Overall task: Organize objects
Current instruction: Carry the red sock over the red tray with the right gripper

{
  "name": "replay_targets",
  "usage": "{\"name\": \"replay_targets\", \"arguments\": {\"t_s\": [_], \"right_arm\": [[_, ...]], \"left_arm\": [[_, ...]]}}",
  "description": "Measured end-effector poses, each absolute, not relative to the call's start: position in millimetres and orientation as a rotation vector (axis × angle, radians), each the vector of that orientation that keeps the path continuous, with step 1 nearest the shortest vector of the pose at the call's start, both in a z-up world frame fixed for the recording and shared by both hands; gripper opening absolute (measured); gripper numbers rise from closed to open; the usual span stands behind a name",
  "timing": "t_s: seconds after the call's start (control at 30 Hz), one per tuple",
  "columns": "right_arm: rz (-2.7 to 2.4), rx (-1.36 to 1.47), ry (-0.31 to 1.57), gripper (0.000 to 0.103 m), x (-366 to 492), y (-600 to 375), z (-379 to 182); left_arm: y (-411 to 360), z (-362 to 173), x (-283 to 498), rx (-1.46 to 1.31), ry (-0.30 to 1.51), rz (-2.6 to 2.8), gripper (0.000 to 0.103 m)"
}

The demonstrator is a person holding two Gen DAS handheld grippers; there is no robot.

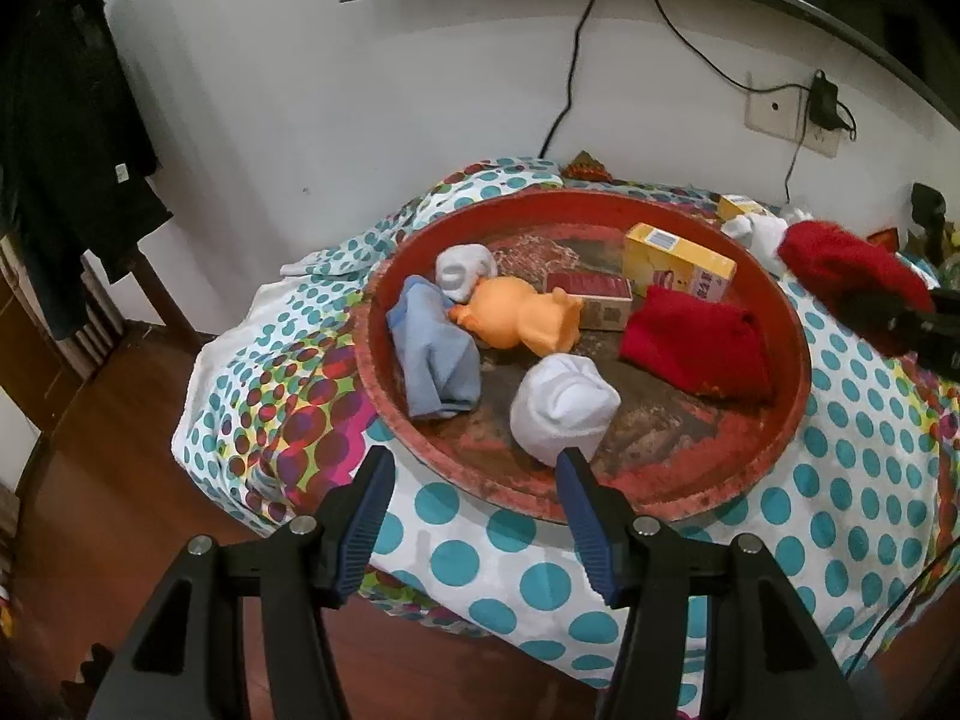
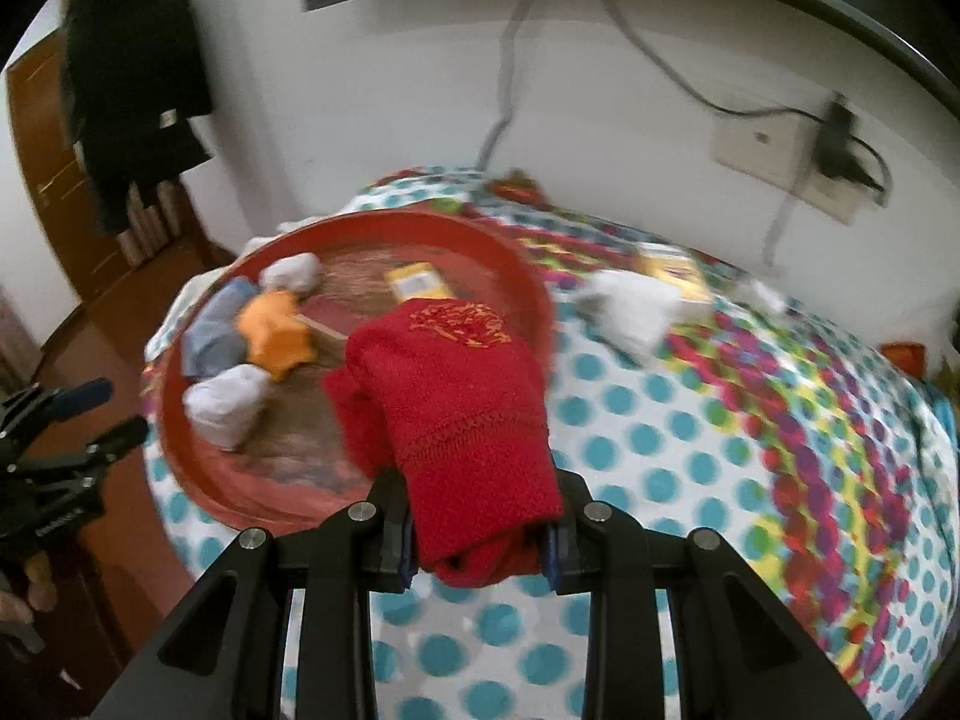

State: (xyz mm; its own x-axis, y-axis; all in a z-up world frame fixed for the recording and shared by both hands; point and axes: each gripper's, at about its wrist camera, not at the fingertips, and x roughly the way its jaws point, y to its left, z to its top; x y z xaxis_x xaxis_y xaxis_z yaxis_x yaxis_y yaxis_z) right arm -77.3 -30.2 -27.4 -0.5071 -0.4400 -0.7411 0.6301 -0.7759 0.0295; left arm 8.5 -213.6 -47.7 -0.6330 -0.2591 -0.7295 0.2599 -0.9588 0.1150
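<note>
In the right wrist view my right gripper (image 2: 480, 534) is shut on a folded red sock (image 2: 456, 396) and holds it above the near right rim of a round red tray (image 2: 180, 438). From the left wrist view the same red sock (image 1: 852, 273) hangs blurred at the right, just outside the tray (image 1: 600, 504). In the tray lie another red sock (image 1: 696, 348), a white sock ball (image 1: 564, 405), a blue sock (image 1: 435, 354), an orange toy (image 1: 519, 321), a small white sock (image 1: 465, 267), a red box (image 1: 591, 291) and a yellow box (image 1: 678, 264). My left gripper (image 1: 474, 468) stands open at the tray's near rim, holding nothing.
The tray rests on a dotted cloth (image 1: 510, 570) over a table against a white wall. On the cloth right of the tray lie a white sock (image 2: 636, 306) and a yellow box (image 2: 672, 270). Cables and a wall socket (image 1: 792, 114) are behind. Wooden floor lies at the left.
</note>
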Motion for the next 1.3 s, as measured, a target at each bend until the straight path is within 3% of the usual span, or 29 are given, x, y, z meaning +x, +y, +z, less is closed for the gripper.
{"name": "replay_targets", "arguments": {"t_s": [0.6,0.97,1.17,1.3], "right_arm": [[-2.088,1.068,0.438,0.028,-60.4,-144.2,-68.7],[-2.092,1.135,0.448,0.028,-78.3,-150.8,-94.0],[-2.083,1.11,0.441,0.035,-75.7,-147.9,-90.7],[-2.088,1.085,0.418,0.046,-71.0,-140.4,-83.2]], "left_arm": [[-249.7,-40.4,13.8,1.13,0.093,-2.558,0.058],[-246.7,-45.4,10.2,1.16,0.091,-2.564,0.057],[-245.6,-46.4,9.7,1.161,0.092,-2.57,0.057],[-242.3,-48.2,8.4,1.166,0.068,-2.566,0.057]]}}
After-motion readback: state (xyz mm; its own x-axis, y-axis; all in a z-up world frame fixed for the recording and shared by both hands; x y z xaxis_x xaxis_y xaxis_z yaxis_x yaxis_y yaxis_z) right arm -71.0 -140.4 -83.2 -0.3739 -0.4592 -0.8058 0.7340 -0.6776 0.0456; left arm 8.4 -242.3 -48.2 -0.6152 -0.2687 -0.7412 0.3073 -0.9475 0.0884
